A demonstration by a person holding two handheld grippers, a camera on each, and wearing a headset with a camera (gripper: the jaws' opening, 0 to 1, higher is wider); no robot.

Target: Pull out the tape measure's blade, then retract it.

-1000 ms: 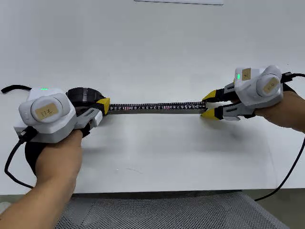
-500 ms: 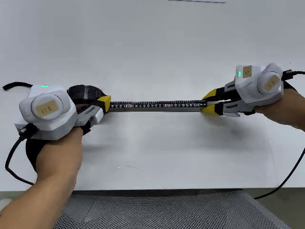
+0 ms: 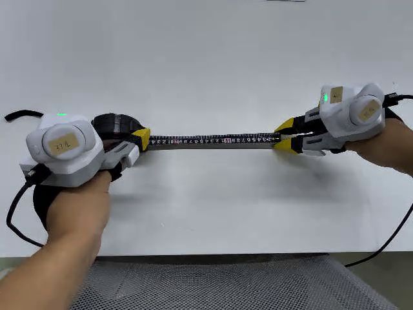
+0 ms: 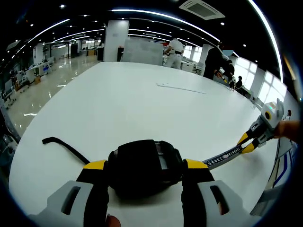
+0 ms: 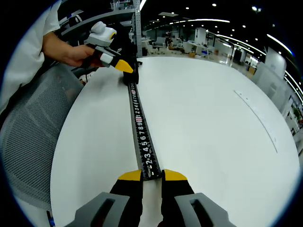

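Tape measure (image 3: 113,126) sits at the left of the white table (image 3: 206,58), its black case clamped between the jaws of the left gripper (image 4: 145,164). From it the blade (image 3: 213,140) stretches rightward across the table to the right gripper (image 3: 284,135), whose jaws are pinched on the blade's end. The pull-out looks well along, perhaps done; the retraction is left. Count: one tape measure, one blade, two grippers.

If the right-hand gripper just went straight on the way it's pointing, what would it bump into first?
Probably the tape measure's black case, held in the left gripper. The right gripper points straight along the blade it grips.
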